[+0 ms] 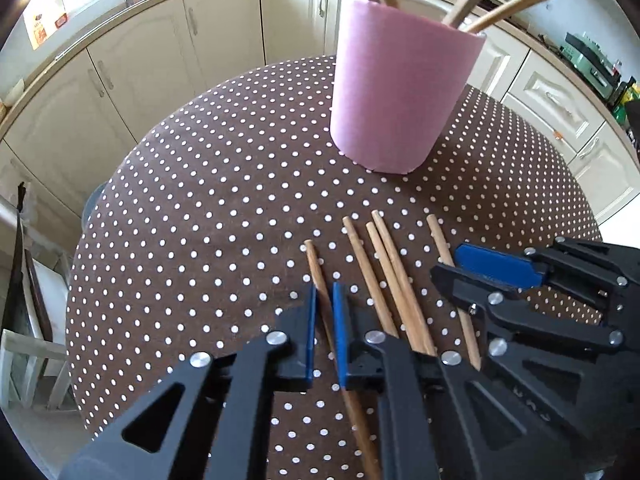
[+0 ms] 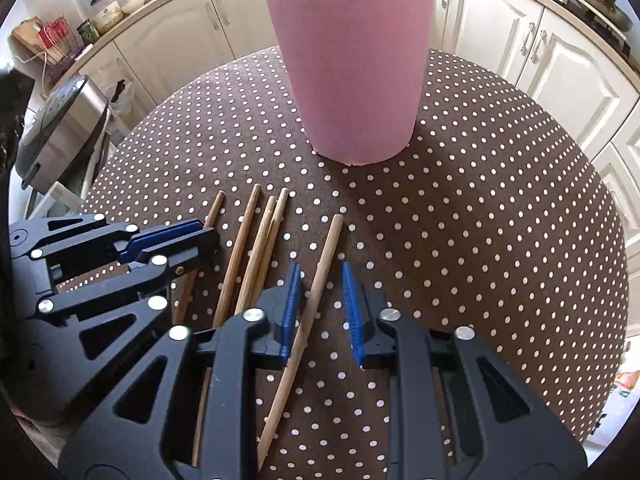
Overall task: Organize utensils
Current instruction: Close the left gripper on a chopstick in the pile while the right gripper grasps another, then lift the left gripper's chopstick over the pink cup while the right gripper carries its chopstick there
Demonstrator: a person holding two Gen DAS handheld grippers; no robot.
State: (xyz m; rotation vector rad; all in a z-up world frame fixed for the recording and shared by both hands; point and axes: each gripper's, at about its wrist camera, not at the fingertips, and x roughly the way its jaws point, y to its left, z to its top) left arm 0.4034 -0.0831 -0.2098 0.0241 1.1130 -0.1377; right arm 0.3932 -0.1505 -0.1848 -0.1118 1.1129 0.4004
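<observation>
While five loose chopsticks (image 2: 256,248) lie at lower centre of the dotted table (image 2: 480,220), the left gripper (image 1: 324,332) pinches the leftmost chopstick (image 1: 320,280); the right gripper (image 2: 320,312) straddles the rightmost chopstick (image 2: 320,280) with a gap showing. Light, stiff, slippery sticks: grip mid-shaft. Pink cup (image 2: 352,80) stands above, already crowded.

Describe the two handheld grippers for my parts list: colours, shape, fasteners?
Both the left gripper and the right gripper look alike: matte black frames with triangular cut-outs, jointed linkage bars pinned with round silver fasteners, and two flat blue pads on the fingers. No cables, sleeves or hands show.
</observation>
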